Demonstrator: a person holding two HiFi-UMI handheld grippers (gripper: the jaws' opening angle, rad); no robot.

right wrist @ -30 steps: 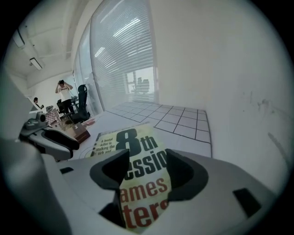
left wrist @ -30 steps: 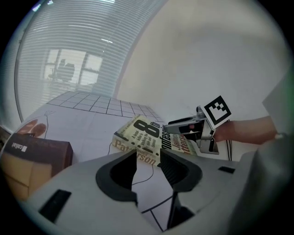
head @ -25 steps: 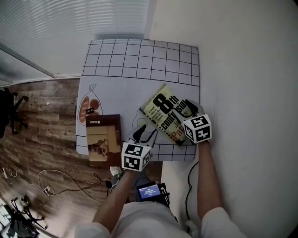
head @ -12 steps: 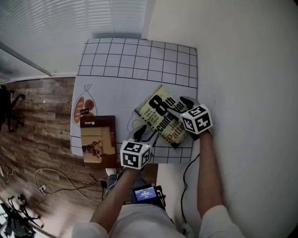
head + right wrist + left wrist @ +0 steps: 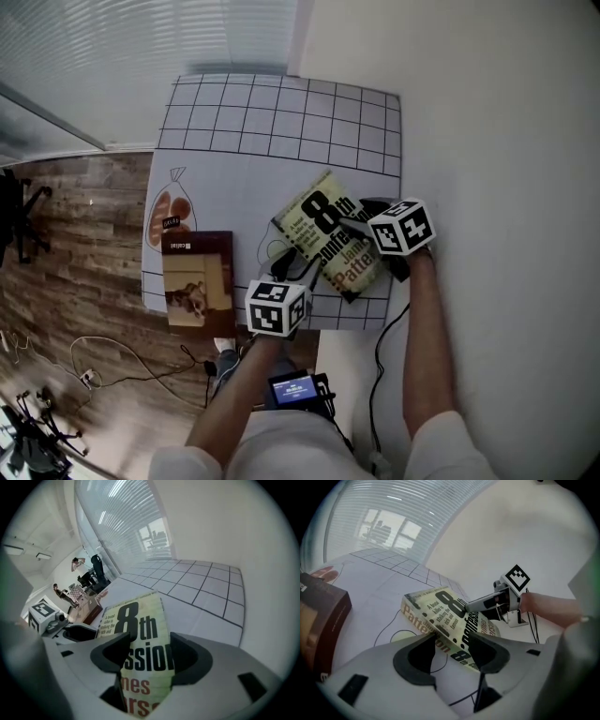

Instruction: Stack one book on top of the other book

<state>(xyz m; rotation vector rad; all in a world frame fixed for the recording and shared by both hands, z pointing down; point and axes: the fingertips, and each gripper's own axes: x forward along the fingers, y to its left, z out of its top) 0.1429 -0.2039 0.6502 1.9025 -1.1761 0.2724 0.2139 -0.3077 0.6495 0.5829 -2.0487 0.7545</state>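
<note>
Right gripper [image 5: 149, 641] first: its marker cube now sits higher in the head view than a second ago, up beside the right edge of the paperback [image 5: 323, 230]. Its jaws have just been closing. One jaw lies over the cover and the other beyond the long edge, so they are clamped on the book. The left gripper [image 5: 451, 639] has hardly moved. Its jaws have just been opening and stand released, with the paperback's spine corner in the gap between them. The paperback itself has barely shifted on the mat.

It's a pale yellow-green paperback with a big black "8th", "confession" beneath it and "Patterson" in orange-red. It lies diagonally at centre-right of the head view, on the lower right part of the gridded mat [image 5: 281, 122], and one corner reaches toward the mat's lower edge.

The brown book [image 5: 199, 281] lies flat at the mat's lower left, well apart from the paperback. A drawn bread bag [image 5: 172, 217] is just above it. The left gripper sits between the two books, over a drawn outline [image 5: 274, 249]. Wood floor [image 5: 66, 244] with cables [image 5: 122, 361] fills the left, and a white wall [image 5: 497, 141] the right.
</note>
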